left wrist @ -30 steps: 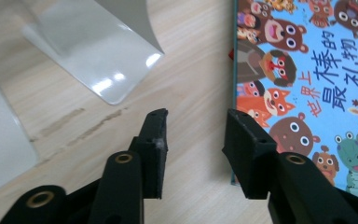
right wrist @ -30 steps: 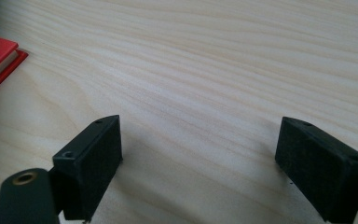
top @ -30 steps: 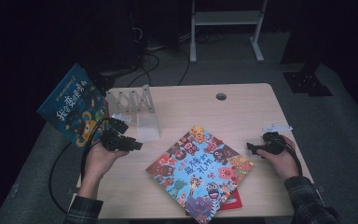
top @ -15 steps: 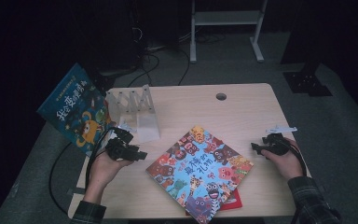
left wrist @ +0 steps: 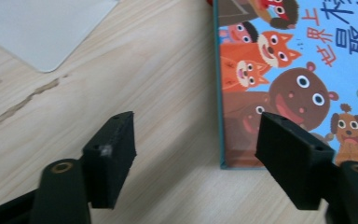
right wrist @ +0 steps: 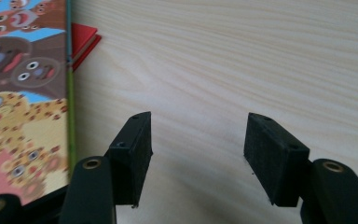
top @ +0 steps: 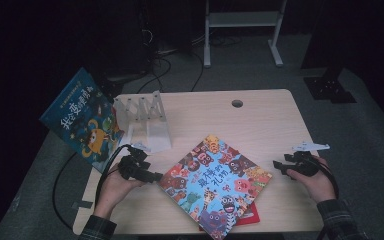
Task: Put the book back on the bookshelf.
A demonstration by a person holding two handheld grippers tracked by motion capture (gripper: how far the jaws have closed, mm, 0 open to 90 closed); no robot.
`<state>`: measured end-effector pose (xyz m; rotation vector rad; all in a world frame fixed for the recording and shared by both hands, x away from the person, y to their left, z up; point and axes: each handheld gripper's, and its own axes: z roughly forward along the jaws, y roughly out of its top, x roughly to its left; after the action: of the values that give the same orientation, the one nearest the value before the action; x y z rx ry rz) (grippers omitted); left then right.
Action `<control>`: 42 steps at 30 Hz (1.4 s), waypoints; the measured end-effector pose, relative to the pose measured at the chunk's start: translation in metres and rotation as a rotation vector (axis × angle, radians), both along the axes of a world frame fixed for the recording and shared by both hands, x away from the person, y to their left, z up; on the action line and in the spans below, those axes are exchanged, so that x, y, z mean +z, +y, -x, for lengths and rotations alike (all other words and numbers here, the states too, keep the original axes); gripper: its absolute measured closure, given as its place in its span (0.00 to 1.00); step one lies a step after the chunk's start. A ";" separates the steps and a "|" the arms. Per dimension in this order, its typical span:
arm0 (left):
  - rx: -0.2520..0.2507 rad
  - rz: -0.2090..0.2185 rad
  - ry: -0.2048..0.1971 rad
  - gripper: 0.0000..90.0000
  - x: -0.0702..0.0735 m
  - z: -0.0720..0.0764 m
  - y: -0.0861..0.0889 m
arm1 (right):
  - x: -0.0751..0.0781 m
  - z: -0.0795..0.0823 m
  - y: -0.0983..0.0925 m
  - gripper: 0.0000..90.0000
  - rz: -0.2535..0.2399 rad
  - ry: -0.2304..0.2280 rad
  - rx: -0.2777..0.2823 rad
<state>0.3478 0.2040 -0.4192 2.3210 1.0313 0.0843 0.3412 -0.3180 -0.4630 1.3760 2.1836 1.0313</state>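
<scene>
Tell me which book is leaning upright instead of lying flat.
The dark blue book at the table's left edge, tilted against the white rack. The colourful animal book lies flat.

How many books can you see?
3: a blue book leaning at the table's left edge, an animal picture book lying in the middle, and a red book peeking out from under it. More could hide beneath.

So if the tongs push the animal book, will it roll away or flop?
The animal book lies flat, so it would probably slide, not roll. Its straight edge looks like a hard cover, likely stiff. It rests on a red book, so that might shift too.
</scene>
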 end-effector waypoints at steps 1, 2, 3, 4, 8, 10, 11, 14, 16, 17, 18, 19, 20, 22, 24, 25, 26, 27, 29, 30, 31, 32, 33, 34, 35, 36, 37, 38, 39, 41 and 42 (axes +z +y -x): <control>-0.014 0.006 0.003 0.25 -0.002 0.000 -0.001 | 0.001 0.003 -0.001 0.45 -0.006 -0.001 0.002; -0.014 0.006 0.003 0.24 -0.002 0.000 -0.001 | 0.001 0.006 -0.001 0.45 -0.010 -0.004 0.007; -0.030 0.019 -0.003 0.22 -0.006 0.001 -0.005 | 0.002 0.008 -0.002 0.46 -0.012 -0.006 0.010; -0.045 0.018 0.000 0.20 -0.007 0.002 -0.007 | 0.003 0.011 -0.002 0.46 -0.016 -0.009 0.012; -0.099 0.023 0.021 0.12 -0.011 0.005 -0.014 | 0.004 0.018 -0.002 0.47 -0.026 -0.008 0.021; -0.128 0.023 0.035 0.11 -0.014 0.008 -0.017 | 0.004 0.023 -0.001 0.47 -0.029 -0.003 0.030; -0.138 0.020 0.038 0.10 -0.015 0.010 -0.019 | 0.005 0.026 0.001 0.48 -0.028 -0.002 0.039; -0.162 0.018 0.049 0.09 -0.018 0.014 -0.021 | 0.006 0.031 0.005 0.48 -0.032 0.003 0.058; -0.176 0.032 0.058 0.09 -0.020 0.018 -0.023 | 0.007 0.034 0.008 0.48 -0.031 0.002 0.070; -0.181 0.030 0.060 0.09 -0.020 0.020 -0.024 | 0.007 0.036 0.009 0.48 -0.032 0.001 0.076; -0.187 0.030 0.061 0.09 -0.021 0.022 -0.026 | 0.008 0.038 0.010 0.47 -0.031 0.003 0.083; -0.191 0.028 0.068 0.09 -0.022 0.023 -0.027 | 0.008 0.039 0.011 0.47 -0.034 0.003 0.086; -0.194 0.019 0.065 0.09 -0.023 0.024 -0.028 | 0.008 0.040 0.013 0.47 -0.033 0.005 0.092; -0.195 -0.005 0.066 0.09 -0.024 0.026 -0.030 | 0.007 0.043 0.015 0.47 -0.030 0.011 0.099; -0.189 -0.001 0.065 0.09 -0.024 0.027 -0.030 | 0.007 0.044 0.017 0.47 -0.028 0.012 0.109; -0.186 -0.002 0.066 0.09 -0.024 0.028 -0.030 | 0.007 0.045 0.018 0.47 -0.026 0.013 0.114; -0.185 -0.003 0.067 0.09 -0.024 0.028 -0.030 | 0.006 0.045 0.019 0.47 -0.022 0.014 0.117; -0.185 -0.004 0.069 0.09 -0.024 0.028 -0.030 | 0.006 0.044 0.020 0.47 -0.021 0.016 0.119; -0.180 -0.003 0.072 0.09 -0.024 0.027 -0.030 | 0.005 0.044 0.021 0.47 -0.017 0.021 0.125; -0.177 -0.002 0.072 0.09 -0.024 0.028 -0.030 | 0.004 0.044 0.021 0.47 -0.017 0.025 0.126; -0.176 -0.002 0.073 0.09 -0.024 0.028 -0.030 | 0.003 0.044 0.021 0.47 -0.017 0.025 0.128; -0.174 -0.002 0.073 0.09 -0.024 0.028 -0.031 | 0.003 0.044 0.021 0.46 -0.020 0.025 0.128; -0.172 -0.003 0.075 0.09 -0.024 0.028 -0.031 | 0.003 0.043 0.021 0.46 -0.020 0.024 0.129; -0.173 -0.001 0.074 0.09 -0.024 0.028 -0.031 | 0.003 0.043 0.020 0.46 -0.022 0.028 0.129; -0.172 -0.002 0.076 0.09 -0.024 0.028 -0.032 | 0.003 0.043 0.020 0.46 -0.023 0.026 0.128; -0.170 -0.003 0.075 0.09 -0.024 0.029 -0.032 | 0.003 0.042 0.020 0.46 -0.023 0.026 0.127; -0.171 -0.007 0.075 0.09 -0.023 0.030 -0.032 | 0.002 0.042 0.020 0.46 -0.024 0.026 0.126; -0.173 -0.008 0.069 0.09 -0.024 0.032 -0.032 | 0.002 0.041 0.020 0.46 -0.023 0.021 0.128; -0.173 -0.008 0.069 0.09 -0.024 0.032 -0.032 | 0.002 0.041 0.020 0.46 -0.023 0.021 0.128; -0.176 -0.012 0.066 0.09 -0.024 0.035 -0.032 | 0.002 0.040 0.020 0.46 -0.016 0.025 0.124; -0.171 -0.008 0.067 0.09 -0.024 0.037 -0.033 | 0.001 0.038 0.020 0.46 -0.014 0.021 0.126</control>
<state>0.3111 0.1711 -0.4431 2.4237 0.8611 -0.0564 0.3028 -0.2984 -0.4620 1.2745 2.3084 1.0832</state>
